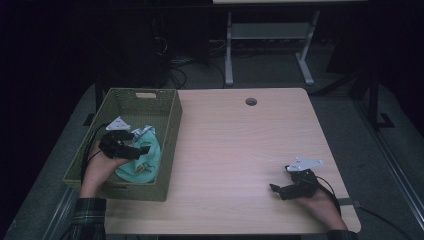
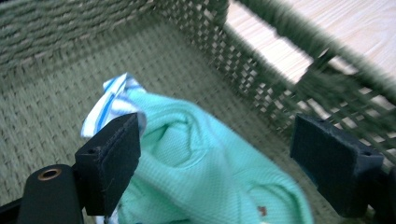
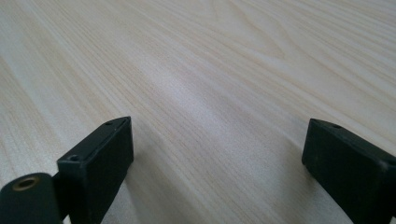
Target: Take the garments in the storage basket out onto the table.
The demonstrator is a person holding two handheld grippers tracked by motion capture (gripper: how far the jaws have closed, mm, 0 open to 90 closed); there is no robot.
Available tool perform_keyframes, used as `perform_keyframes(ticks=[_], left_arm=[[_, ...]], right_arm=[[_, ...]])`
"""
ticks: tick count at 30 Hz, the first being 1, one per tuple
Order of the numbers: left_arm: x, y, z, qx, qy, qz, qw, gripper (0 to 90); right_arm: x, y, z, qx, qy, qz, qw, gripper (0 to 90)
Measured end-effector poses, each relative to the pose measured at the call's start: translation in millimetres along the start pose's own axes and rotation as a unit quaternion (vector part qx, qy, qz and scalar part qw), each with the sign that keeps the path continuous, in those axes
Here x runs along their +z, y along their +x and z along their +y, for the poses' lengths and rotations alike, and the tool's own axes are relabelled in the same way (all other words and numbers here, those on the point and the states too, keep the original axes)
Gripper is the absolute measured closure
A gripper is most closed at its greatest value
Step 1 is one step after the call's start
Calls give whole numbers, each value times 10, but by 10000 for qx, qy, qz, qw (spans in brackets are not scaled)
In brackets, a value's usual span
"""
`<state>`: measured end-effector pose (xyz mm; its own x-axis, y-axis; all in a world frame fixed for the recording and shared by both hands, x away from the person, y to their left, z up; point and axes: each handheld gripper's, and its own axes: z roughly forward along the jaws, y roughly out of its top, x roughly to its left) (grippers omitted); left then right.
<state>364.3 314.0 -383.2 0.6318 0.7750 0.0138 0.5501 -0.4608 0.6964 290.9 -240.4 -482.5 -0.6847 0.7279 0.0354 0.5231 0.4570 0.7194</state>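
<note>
Here the left gripper (image 2: pixel 215 154), jaws wide and empty, hangs just above the mint shirt (image 2: pixel 210 163) in the basket (image 1: pixel 170 125), the right gripper (image 1: pixel 285 190) well apart, jaws also wide and empty

text: none legible | labels: none | brands: none | numbers: none | signs: none

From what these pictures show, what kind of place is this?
Probably a lab or workshop set up for recording, not a home. A person holds a left gripper and a right gripper at a bare wooden table, with cables on the dark floor behind.
</note>
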Motion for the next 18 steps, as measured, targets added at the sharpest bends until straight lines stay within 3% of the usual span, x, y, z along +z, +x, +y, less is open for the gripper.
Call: perform_keyframes(ticks=[11, 18], left_arm=[[129, 53, -92, -209, 298, 25, 9993, 156], [213, 40, -105, -116, 726, 172, 9971, 156]], right_arm=[[0, 0, 0, -1, -1, -1, 10000, 87], [0, 1, 0, -2, -3, -3, 10000, 87]])
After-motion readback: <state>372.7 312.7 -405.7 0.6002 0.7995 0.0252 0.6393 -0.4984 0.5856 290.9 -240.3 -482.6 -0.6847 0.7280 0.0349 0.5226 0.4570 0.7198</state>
